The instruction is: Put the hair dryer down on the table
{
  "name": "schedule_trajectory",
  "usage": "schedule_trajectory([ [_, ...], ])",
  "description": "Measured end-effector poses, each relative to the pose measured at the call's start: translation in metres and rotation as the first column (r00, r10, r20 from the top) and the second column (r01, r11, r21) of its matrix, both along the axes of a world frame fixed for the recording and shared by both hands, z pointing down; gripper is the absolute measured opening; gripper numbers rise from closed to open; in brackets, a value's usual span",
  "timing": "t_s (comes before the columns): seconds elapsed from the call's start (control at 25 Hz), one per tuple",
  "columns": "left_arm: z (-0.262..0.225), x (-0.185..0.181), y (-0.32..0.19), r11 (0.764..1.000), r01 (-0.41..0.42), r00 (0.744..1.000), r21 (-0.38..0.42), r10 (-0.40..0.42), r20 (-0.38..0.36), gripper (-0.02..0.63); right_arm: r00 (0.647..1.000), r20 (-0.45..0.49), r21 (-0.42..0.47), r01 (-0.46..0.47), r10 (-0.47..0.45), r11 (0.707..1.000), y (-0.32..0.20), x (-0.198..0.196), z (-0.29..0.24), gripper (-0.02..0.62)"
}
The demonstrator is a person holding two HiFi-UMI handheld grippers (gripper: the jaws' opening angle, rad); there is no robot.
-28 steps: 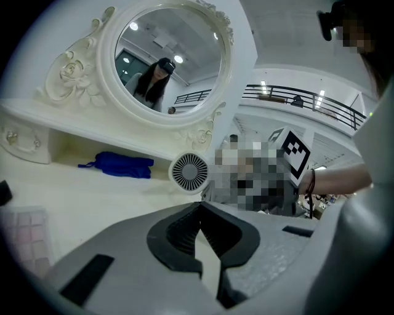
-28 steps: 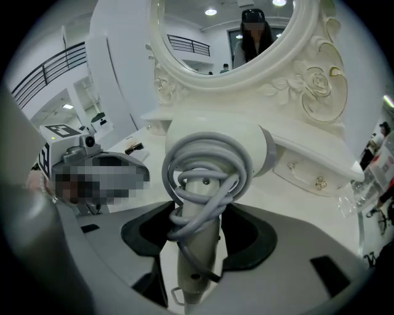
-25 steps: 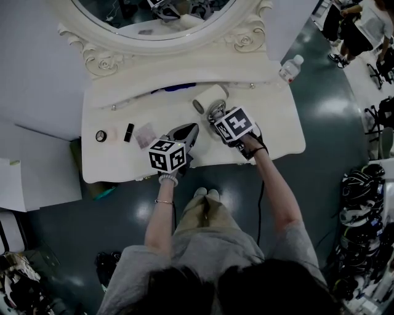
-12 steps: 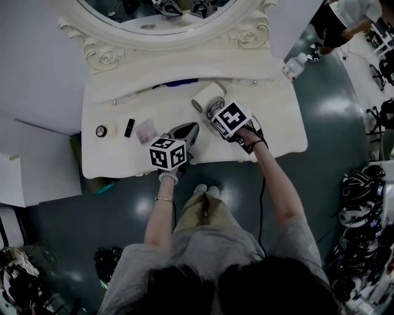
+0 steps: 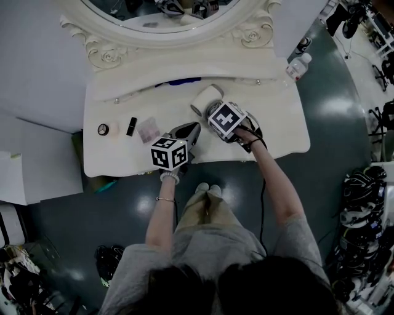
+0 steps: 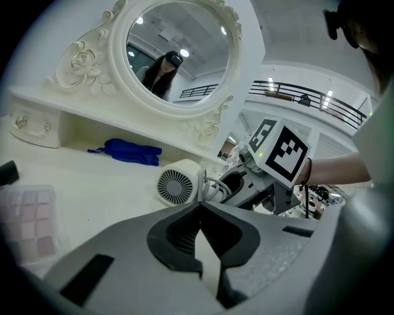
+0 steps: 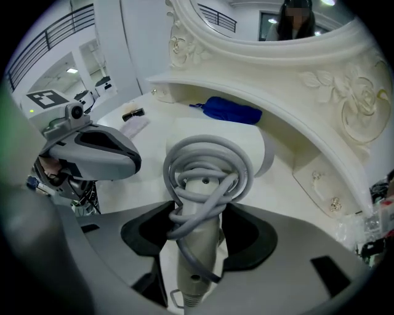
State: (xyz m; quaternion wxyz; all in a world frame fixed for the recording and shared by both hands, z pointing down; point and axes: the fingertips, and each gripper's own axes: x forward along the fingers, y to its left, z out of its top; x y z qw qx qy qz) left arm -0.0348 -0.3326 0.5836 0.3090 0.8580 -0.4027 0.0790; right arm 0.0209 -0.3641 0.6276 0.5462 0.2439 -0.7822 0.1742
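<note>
Below oval mirror (image 5: 160, 15), wht vanity table (image 5: 274, 126), dk-green floor (image 5: 332, 111) around.

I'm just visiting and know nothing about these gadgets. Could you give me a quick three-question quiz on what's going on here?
1. True or false: the left gripper holds the hair dryer.
2. The cloth below the mirror is: A red, B blue, C green.
3. Fill in: wound round the dryer's handle is its grey ____.
Key: 1 false, the right gripper grips it; the left is shut and empty. 2 B. 3 cord.
</note>
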Motion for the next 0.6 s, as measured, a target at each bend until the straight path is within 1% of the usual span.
schedule_trajectory([
  [0.6,-0.0028,-0.001,-0.0024,1.0,-0.01,1.0,0.004,0.01,0.01,0.005,0.999,-0.039,0.053,0.019,-0.017,0.998,0.0005,-0.0014,0.003,0.242],
])
